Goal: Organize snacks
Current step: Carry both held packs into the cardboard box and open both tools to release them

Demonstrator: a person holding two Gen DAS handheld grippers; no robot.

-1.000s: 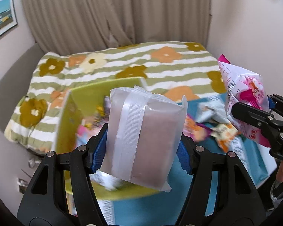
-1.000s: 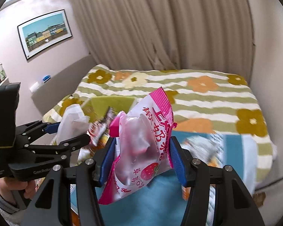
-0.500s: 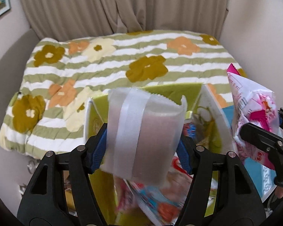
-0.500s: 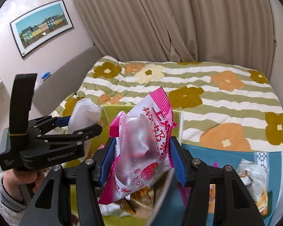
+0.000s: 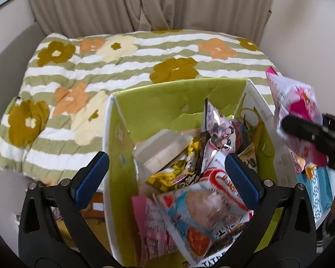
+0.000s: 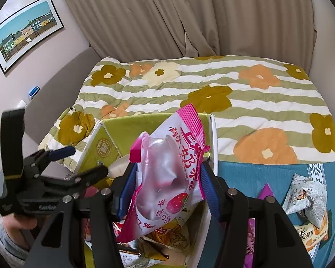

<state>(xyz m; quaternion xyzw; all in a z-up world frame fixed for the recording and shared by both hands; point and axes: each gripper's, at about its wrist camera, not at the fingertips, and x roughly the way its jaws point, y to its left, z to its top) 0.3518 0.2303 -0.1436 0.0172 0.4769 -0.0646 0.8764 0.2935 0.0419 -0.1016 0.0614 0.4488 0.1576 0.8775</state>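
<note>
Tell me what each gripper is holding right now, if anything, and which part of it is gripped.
The left gripper holds nothing; its jaws are opening over the green box. The right gripper pinches the pink strawberry snack bag across its middle, by its two sides.

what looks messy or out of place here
The green box is jumbled: packets lie tilted on one another, and a pale wrapped packet sits askew on top under the opening, empty left gripper. Loose snack packets lie outside it on the blue cloth. The right gripper holds a pink strawberry bag.
</note>
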